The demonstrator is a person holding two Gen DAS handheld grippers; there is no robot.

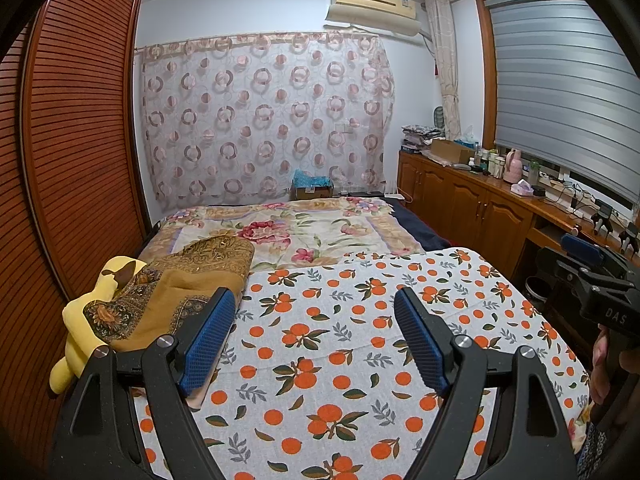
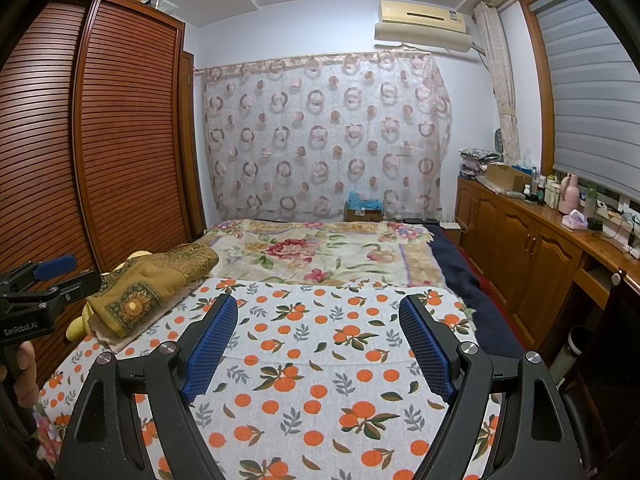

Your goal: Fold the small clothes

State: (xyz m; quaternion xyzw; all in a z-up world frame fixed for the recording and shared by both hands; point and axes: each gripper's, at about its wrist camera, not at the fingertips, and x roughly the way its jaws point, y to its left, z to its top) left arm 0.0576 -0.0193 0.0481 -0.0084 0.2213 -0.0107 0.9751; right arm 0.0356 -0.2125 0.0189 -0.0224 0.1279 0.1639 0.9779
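One brown paisley garment (image 1: pixel 188 288) lay bunched on the bed's (image 1: pixel 340 340) left edge in my left view, over one yellow plush (image 1: pixel 80 320); left tongs (image 1: pixel 314 336) gaped, holding nothing. It looked soft, light and floppy; I judged a hem corner best.

From the right, the same garment (image 2: pixel 152 284); right tongs (image 2: pixel 318 344) apart, empty.

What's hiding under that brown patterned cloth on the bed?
A yellow soft toy pokes out from under the brown patterned cloth, and a beige layer's edge shows beneath. Whatever else lies under it is covered.
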